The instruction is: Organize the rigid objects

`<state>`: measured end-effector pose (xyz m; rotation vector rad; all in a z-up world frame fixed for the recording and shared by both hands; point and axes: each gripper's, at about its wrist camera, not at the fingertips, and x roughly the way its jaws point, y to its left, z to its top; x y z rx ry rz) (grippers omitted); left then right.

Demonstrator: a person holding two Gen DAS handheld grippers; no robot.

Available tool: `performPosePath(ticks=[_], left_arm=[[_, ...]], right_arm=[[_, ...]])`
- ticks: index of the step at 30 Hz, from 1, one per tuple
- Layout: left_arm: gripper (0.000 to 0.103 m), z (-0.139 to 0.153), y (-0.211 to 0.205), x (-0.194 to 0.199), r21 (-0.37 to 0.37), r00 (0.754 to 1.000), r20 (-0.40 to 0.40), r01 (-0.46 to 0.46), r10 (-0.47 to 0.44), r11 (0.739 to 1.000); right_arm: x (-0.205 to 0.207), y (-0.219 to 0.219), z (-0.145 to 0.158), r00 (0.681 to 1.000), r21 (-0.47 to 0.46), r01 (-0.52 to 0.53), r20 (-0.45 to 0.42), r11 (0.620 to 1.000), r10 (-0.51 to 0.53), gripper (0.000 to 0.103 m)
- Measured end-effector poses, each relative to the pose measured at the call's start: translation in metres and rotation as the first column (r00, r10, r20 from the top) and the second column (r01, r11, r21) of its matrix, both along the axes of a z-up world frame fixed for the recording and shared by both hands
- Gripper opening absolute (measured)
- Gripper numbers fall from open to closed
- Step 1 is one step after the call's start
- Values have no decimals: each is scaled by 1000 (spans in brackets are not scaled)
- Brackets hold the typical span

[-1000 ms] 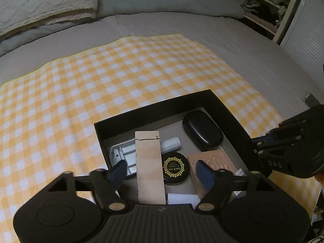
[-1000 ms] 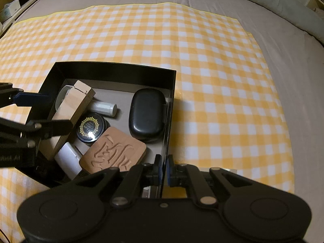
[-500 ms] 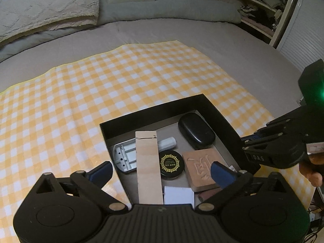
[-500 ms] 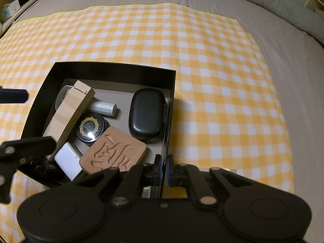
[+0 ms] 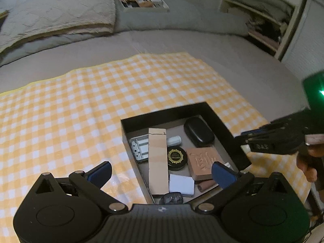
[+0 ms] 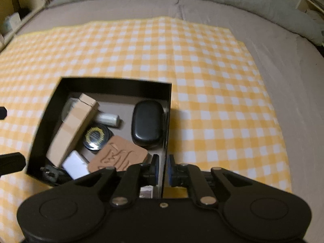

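A black open box point(image 5: 162, 113) sits on the yellow checked cloth. In it lie a long cardboard box point(image 5: 158, 162), a black oval case point(image 5: 198, 134), a round black tin point(image 5: 176, 156), a carved brown tile point(image 5: 204, 161), a white block point(image 5: 181, 184), a grey metal part point(image 5: 139, 147) and a white cylinder point(image 5: 174, 140). My left gripper point(image 5: 162, 172) hangs wide open above the box's near end, holding nothing. My right gripper point(image 6: 163, 168) straddles the box's right wall point(image 6: 166, 121); its jaws are opening, with a gap showing beside the wall. From the left wrist it point(image 5: 245, 139) shows at the right.
The checked cloth point(image 6: 202, 70) covers a grey bed. Pillows and a white tray point(image 5: 141, 1) of small items lie at the far end, with shelves point(image 5: 261, 26) at the right. A hand point(image 5: 307, 162) holds the right gripper. A black plug point(image 5: 172, 197) and a brown roll point(image 5: 205, 185) lie in the box's near corner.
My left jaws spread fully apart from around the cardboard box, and the gripper rose and drew back. The right jaws, shut on the box wall before, have parted slightly.
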<state>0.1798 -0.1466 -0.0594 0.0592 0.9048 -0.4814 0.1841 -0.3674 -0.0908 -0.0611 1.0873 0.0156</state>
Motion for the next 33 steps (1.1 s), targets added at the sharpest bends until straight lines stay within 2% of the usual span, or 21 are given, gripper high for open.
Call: performPosePath(ticks=[3, 8, 11, 15, 18, 23, 27, 33], left_arm=[[103, 11, 10, -11, -43, 999, 14, -42, 42, 998], [103, 29, 22, -35, -87, 995, 51, -76, 81, 993], [103, 39, 28, -50, -116, 995, 60, -77, 84, 990], [103, 54, 33, -74, -131, 988, 116, -87, 102, 988], [103, 65, 42, -93, -172, 982, 148, -92, 118, 981], [103, 76, 56, -120, -225, 974, 180, -97, 139, 970], [103, 78, 62, -139, -217, 960, 226, -116, 166, 969], [103, 76, 64, -164, -127, 931, 321, -137, 172, 982]], right_arm=[[-18, -1, 21, 998, 29, -9, 58, 1000, 7, 25], [-47, -2, 53, 988, 65, -18, 157, 998, 8, 32], [-67, 1, 72, 976, 100, -26, 220, 995, 4, 43], [-100, 6, 98, 949, 131, -36, 316, 991, -8, 54], [-123, 9, 112, 928, 141, -35, 372, 989, -20, 59], [-158, 15, 121, 894, 121, -15, 447, 993, -41, 63], [-184, 19, 124, 863, 124, -17, 502, 992, -48, 71], [-211, 28, 121, 830, 119, -30, 556, 992, -41, 79]])
